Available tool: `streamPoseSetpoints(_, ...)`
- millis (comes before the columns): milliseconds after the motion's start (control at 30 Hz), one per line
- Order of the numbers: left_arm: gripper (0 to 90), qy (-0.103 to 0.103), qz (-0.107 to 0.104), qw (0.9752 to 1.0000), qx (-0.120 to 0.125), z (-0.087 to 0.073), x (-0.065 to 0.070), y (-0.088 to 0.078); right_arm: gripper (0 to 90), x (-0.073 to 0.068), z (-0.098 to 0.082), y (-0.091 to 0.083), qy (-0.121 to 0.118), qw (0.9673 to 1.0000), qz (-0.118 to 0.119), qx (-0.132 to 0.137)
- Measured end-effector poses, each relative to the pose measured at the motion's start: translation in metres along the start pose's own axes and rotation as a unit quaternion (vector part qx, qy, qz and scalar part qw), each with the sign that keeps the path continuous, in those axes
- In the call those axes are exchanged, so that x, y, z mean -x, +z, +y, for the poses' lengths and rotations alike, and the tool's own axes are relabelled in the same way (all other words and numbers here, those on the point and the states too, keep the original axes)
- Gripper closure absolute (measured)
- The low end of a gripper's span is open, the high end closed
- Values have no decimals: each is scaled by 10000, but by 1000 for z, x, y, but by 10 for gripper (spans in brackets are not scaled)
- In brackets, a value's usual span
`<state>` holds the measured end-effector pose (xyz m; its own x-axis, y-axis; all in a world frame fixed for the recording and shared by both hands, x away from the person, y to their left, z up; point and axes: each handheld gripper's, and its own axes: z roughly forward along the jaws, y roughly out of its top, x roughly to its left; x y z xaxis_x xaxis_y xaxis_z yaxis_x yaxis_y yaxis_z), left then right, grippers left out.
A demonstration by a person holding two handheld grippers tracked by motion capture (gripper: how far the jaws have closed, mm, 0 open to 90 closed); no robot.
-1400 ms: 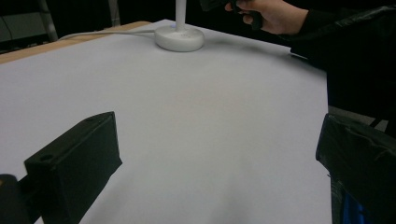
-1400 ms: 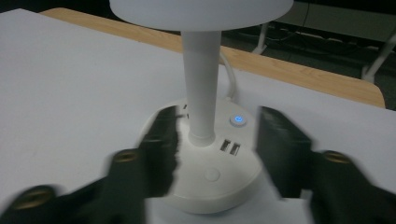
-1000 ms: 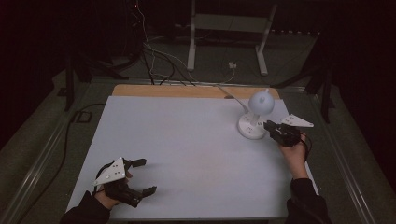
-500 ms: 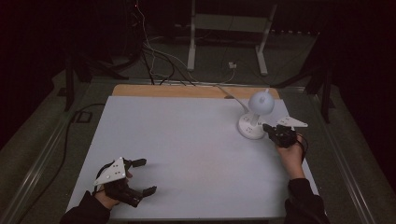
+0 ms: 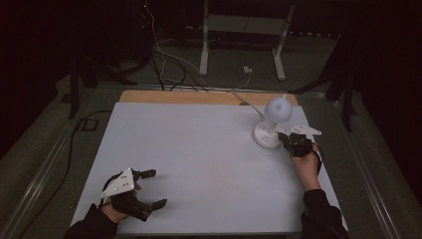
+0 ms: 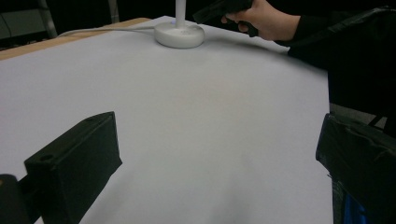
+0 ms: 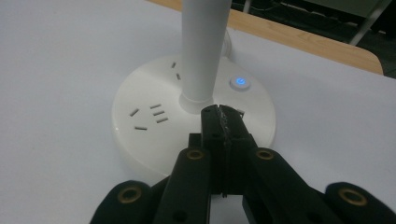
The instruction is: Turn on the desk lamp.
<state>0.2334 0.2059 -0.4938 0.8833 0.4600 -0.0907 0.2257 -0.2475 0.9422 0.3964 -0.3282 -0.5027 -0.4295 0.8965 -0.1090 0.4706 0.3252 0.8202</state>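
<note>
Dark floor and black stands surround a white tabletop (image 5: 199, 154), whose far edge shows a strip of bare wood (image 5: 199, 97); loose cables (image 5: 164, 59) lie on the floor beyond it, and a white metal frame (image 5: 239, 35) stands farther back. At the far right of the tabletop stands a white desk lamp (image 5: 271, 124), with a round base, an upright stem and a rounded head, its cord (image 5: 244, 99) running off over the far edge. On the base (image 7: 154, 126) a small button glows blue (image 7: 239, 83), beside socket slots (image 7: 154, 114). Just right of the lamp, the right gripper (image 7: 219, 114) has its jaws clenched together with nothing between them, the tips over the base close by the stem (image 7: 203, 46); whether they touch it is hard to tell. At the near left, well apart from the lamp, the left gripper (image 5: 152, 188) rests with jaws spread wide and empty over bare tabletop. In the right gripper view the lamp's head is cut off by the top edge, and the room's edges are too dark to make out.
</note>
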Motion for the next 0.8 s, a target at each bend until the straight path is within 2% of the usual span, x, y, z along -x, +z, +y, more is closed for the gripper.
streamPoseSetpoints(267,3,-3,-1,10000,-24,0,0,0,900,-2,0,3,-8,10000,-56,-25)
streamPoseSetpoints(367,3,3,-4,10000,-18,0,0,0,900,-4,0,5,-82,9999,-88,-58)
streamPoseSetpoints(800,3,2,-2,10000,-28,0,0,0,900,-2,0,8,-43,9998,-139,-136)
